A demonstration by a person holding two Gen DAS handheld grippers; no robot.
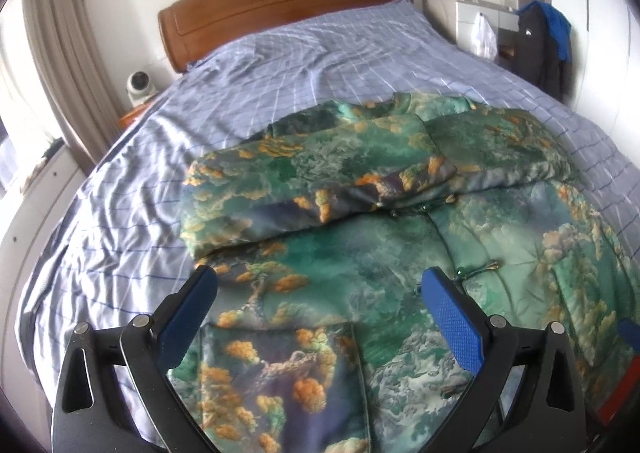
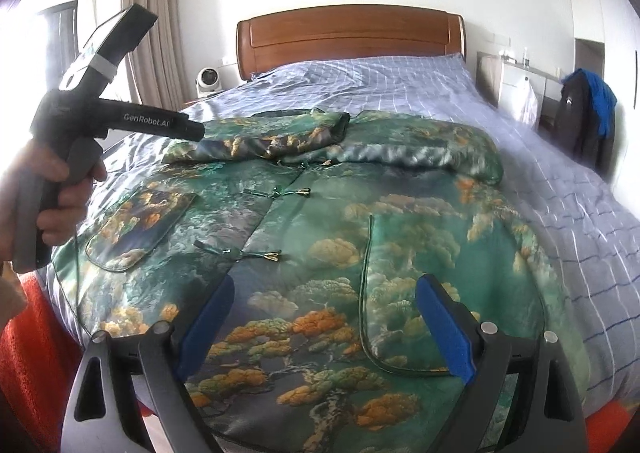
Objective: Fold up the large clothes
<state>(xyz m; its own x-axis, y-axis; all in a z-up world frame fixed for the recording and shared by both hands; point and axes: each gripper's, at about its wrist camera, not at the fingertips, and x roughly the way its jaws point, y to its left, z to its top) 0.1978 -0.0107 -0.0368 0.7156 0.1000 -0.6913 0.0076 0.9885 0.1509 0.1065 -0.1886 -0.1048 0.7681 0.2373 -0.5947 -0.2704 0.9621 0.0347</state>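
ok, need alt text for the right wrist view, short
A green padded jacket printed with orange trees and clouds lies front-up on a bed with a blue checked sheet, both sleeves folded across its chest. The open right hand-held gripper hangs over its hem, holding nothing. At left a hand holds the black left hand-held gripper above the jacket's edge.

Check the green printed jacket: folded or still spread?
Partly folded. Both sleeves lie folded across the chest of the jacket; its body lies spread flat on the bed.

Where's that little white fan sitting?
In both wrist views the white fan sits left of the wooden headboard, beside the curtain, behind the bed's far left corner.
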